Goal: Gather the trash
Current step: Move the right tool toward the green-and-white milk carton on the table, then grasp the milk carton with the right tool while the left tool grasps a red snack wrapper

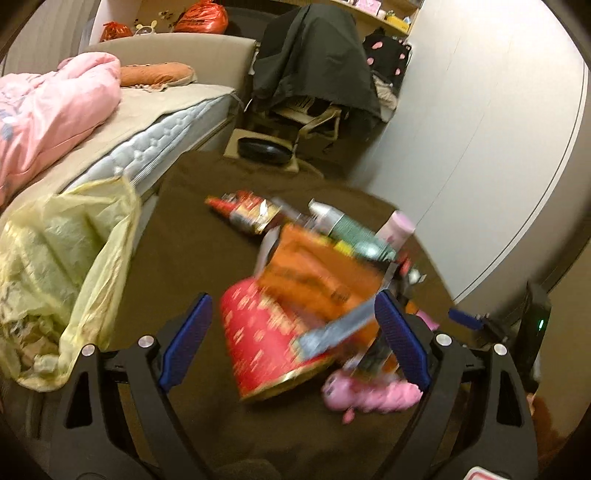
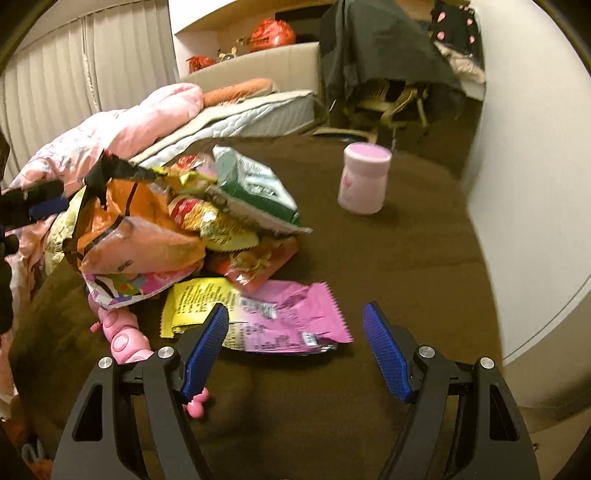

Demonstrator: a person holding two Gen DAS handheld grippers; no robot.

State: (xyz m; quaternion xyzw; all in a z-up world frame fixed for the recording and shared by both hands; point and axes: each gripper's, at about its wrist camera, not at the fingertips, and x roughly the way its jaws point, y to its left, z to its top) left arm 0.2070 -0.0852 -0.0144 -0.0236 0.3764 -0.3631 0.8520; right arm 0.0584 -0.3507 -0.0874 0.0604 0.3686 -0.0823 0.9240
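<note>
Left gripper (image 1: 293, 339) jaws stood open around a red paper cup (image 1: 267, 339); right gripper (image 2: 295, 350) jaws gaped over a pink wrapper (image 2: 295, 317).

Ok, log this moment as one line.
left hand-held gripper: open, around red cup | right hand-held gripper: open, over pink wrapper | yellow bag: waiting

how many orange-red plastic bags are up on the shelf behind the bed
2. A large orange-red bag sits toward the middle of the shelf behind the headboard, and a smaller bag lies to its left. Others may be out of frame.
</note>
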